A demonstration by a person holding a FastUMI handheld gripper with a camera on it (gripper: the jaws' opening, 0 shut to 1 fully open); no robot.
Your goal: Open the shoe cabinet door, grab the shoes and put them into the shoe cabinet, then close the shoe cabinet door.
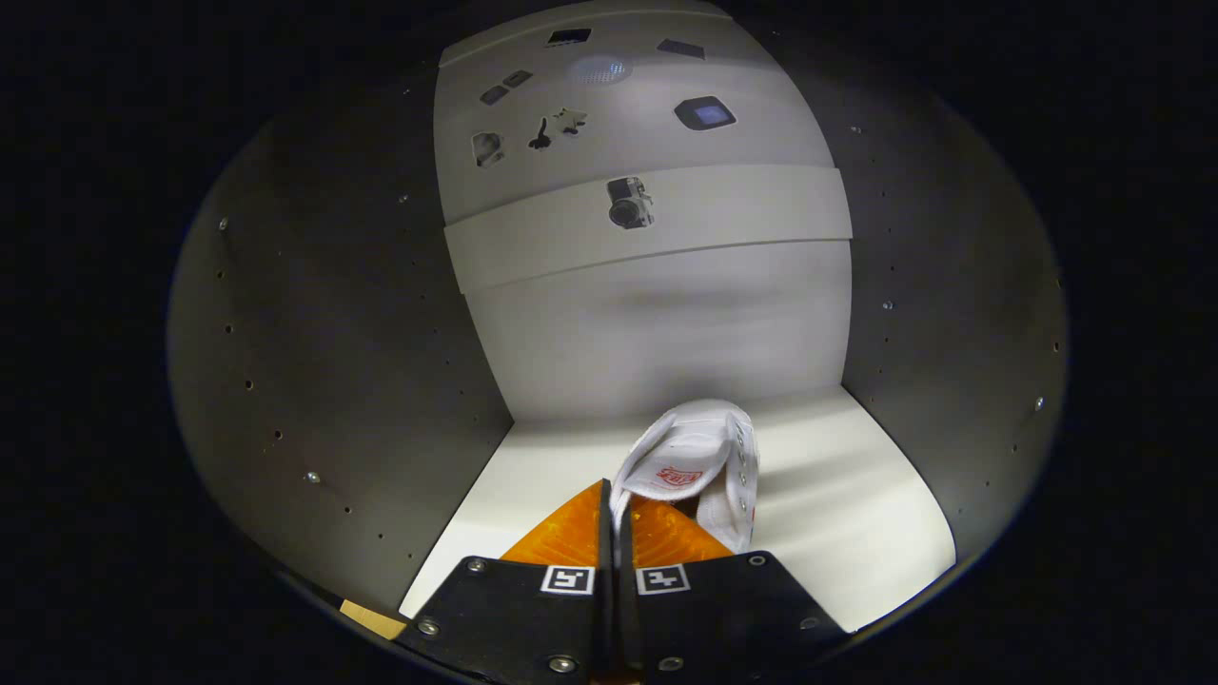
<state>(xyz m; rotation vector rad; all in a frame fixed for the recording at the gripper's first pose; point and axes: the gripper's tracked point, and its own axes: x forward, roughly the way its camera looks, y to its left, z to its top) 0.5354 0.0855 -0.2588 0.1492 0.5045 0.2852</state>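
Claw [614,499] inside the shoe cabinet [314,362], fingers pinched narrow on the white shoe's [699,466] collar edge, shoe apparently resting on the pale shelf [837,514], toe hidden, back panel [666,323] beyond.

Shoe [699,466], pinched between the tongs [617,514]: white fabric, red mark on the tongue, metal eyelets. Shelf [837,514] under the shoe: white. Cabinet side walls [333,381] either side of the tongs: grey, dotted with small holes. Back panel [657,333] beyond the tongs: pale grey.
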